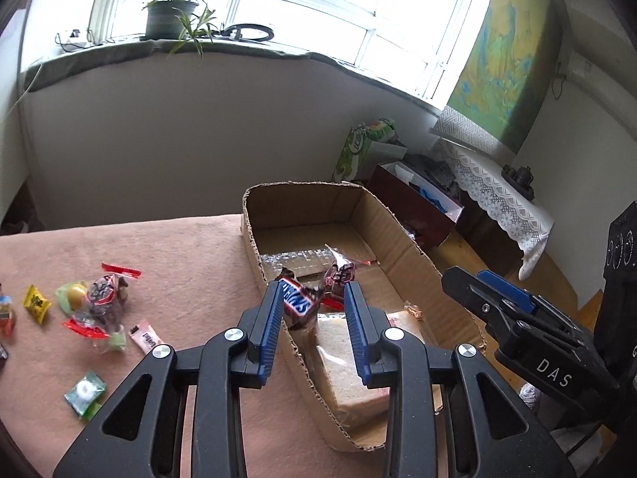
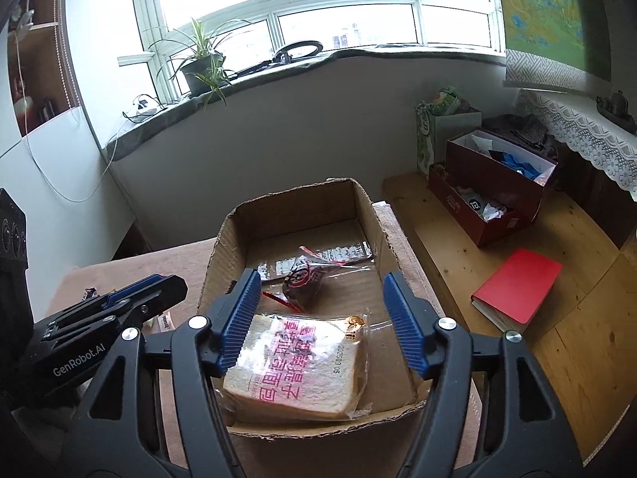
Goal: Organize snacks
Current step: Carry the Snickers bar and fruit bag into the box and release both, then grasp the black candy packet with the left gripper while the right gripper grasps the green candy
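Observation:
Over the near left wall of the open cardboard box, my left gripper has a Snickers bar between its jaws. The bar leans on the left pad, and a gap shows to the right pad. My right gripper stands open above a wrapped slice of bread lying in the box, with nothing between its fingers. A dark snack in a clear red-edged wrapper lies further in. The right gripper also shows from the side, as does the left gripper.
Loose snacks lie on the pink cloth left of the box: a yellow candy, a dark snack pack, a pink sachet, a green mint. On the wooden bench to the right are a red notebook and maroon boxes.

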`<state>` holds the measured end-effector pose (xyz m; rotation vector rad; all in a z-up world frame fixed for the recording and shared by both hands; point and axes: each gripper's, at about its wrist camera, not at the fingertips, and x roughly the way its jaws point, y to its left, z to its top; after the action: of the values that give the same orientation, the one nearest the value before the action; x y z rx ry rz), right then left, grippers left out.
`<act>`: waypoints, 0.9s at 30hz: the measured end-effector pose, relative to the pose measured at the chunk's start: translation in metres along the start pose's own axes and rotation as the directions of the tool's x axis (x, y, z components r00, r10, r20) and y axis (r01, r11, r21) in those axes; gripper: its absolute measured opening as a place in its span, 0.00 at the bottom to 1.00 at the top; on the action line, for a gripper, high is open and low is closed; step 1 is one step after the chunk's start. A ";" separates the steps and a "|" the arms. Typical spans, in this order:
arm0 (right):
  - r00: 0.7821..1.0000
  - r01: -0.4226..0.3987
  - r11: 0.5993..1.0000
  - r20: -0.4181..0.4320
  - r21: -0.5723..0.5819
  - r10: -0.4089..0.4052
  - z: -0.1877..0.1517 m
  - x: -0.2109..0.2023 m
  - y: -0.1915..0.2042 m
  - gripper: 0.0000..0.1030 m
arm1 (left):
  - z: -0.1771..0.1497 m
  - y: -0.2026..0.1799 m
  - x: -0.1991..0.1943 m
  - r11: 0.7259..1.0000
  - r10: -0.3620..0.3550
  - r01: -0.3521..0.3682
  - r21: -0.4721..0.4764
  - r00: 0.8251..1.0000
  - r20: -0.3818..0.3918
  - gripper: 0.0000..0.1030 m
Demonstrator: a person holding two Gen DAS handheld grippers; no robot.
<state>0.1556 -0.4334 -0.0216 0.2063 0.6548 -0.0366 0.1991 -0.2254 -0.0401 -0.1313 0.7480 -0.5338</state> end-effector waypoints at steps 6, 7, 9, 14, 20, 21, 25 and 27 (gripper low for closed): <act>1.000 -0.005 1.000 0.013 -0.018 0.005 -0.002 -0.015 0.018 0.65 | -0.002 0.010 -0.019 1.000 -0.001 0.002 -0.024 1.000 0.021 0.29; 1.000 -0.008 1.000 0.016 -0.020 0.008 -0.002 -0.018 0.021 0.65 | -0.003 0.012 -0.023 1.000 0.000 0.001 -0.028 1.000 0.025 0.29; 1.000 -0.014 1.000 0.022 -0.027 0.015 -0.002 -0.024 0.029 0.66 | -0.003 0.017 -0.033 0.999 0.003 -0.001 -0.036 0.999 0.036 0.29; 0.999 -0.038 0.998 0.031 -0.048 0.039 -0.007 -0.035 0.053 0.70 | -0.010 0.034 -0.058 0.998 0.025 -0.021 -0.055 0.998 0.062 0.29; 0.996 -0.083 0.993 0.016 -0.083 0.085 -0.018 -0.040 0.092 0.70 | -0.021 0.069 -0.089 0.992 0.064 -0.054 -0.110 0.994 0.089 0.39; 0.996 -0.090 0.992 0.010 -0.092 0.091 -0.020 -0.039 0.099 0.70 | -0.023 0.076 -0.093 0.991 0.072 -0.061 -0.119 0.993 0.091 0.39; 0.993 -0.118 0.985 -0.019 -0.129 0.116 -0.030 -0.033 0.128 0.70 | -0.032 0.104 -0.111 0.983 0.117 -0.101 -0.155 0.988 0.101 0.39; 0.991 -0.134 0.980 -0.037 -0.145 0.130 -0.035 -0.028 0.143 0.70 | -0.037 0.120 -0.121 0.976 0.144 -0.124 -0.177 0.984 0.104 0.39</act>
<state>0.1266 -0.2871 -0.0065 0.1076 0.6672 0.1426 0.1505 -0.0588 -0.0286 -0.2667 0.6822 -0.3297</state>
